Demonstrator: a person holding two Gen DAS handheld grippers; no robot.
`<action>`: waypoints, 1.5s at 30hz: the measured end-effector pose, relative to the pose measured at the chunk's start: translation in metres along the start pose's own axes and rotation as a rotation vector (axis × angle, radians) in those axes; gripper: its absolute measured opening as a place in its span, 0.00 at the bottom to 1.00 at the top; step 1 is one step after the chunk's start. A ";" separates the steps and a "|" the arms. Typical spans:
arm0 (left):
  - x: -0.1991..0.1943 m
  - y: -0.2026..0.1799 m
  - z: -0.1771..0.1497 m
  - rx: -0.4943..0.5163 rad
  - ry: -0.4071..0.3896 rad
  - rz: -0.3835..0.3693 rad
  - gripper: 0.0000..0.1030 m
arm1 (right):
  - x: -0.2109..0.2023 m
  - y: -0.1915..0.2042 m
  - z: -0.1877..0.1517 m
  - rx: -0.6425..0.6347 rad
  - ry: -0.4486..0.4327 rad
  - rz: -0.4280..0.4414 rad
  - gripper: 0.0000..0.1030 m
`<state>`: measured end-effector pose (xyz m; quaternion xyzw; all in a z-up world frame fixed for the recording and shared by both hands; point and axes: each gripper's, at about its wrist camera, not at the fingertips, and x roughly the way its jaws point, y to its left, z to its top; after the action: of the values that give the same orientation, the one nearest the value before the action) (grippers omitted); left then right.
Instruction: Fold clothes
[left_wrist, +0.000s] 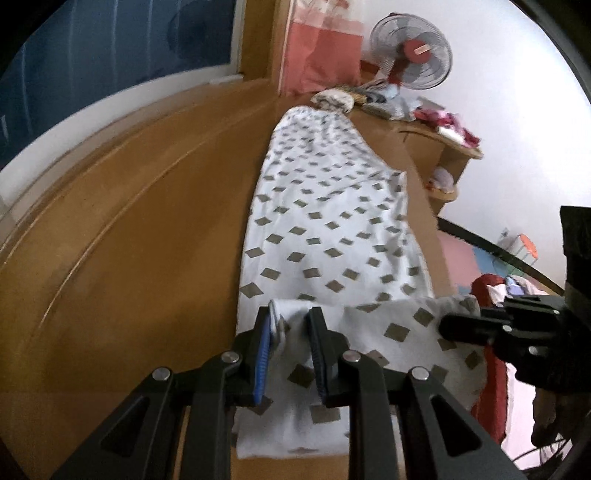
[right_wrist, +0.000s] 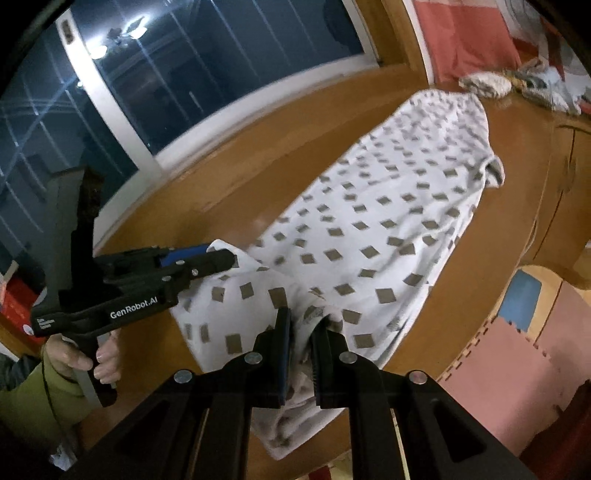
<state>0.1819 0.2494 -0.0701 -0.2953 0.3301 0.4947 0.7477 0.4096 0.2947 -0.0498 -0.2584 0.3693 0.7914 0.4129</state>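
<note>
Jaws: left gripper (left_wrist: 291, 332) and right gripper (right_wrist: 304, 334) each pinch a near corner of the cloth (left_wrist: 325, 206) | cloth lies long on the table (left_wrist: 147, 229) | risk: thin bite slips, corner drops, fold goes crooked

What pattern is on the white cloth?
Small grey-brown diamonds scattered over the white cloth; clearest in the right wrist view.

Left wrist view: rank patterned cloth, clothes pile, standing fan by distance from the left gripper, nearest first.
1. patterned cloth: its near edge sits between the fingers of the left gripper, and it stretches away along the wooden surface.
2. clothes pile: past the cloth's far end, slightly right.
3. standing fan: behind the pile, upper right, by the wall.
</note>
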 end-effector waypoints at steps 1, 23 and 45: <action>0.006 -0.001 0.001 0.001 0.008 0.008 0.17 | 0.004 -0.004 0.000 0.004 0.005 -0.008 0.10; -0.009 -0.002 0.005 -0.017 0.022 0.041 0.36 | -0.022 -0.001 0.004 -0.055 -0.008 0.013 0.36; 0.013 -0.009 -0.008 0.028 0.149 0.083 0.68 | -0.035 -0.004 -0.029 -0.259 -0.042 -0.030 0.39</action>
<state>0.1925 0.2472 -0.0842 -0.3069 0.4036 0.4974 0.7039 0.4341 0.2568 -0.0441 -0.2986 0.2513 0.8315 0.3954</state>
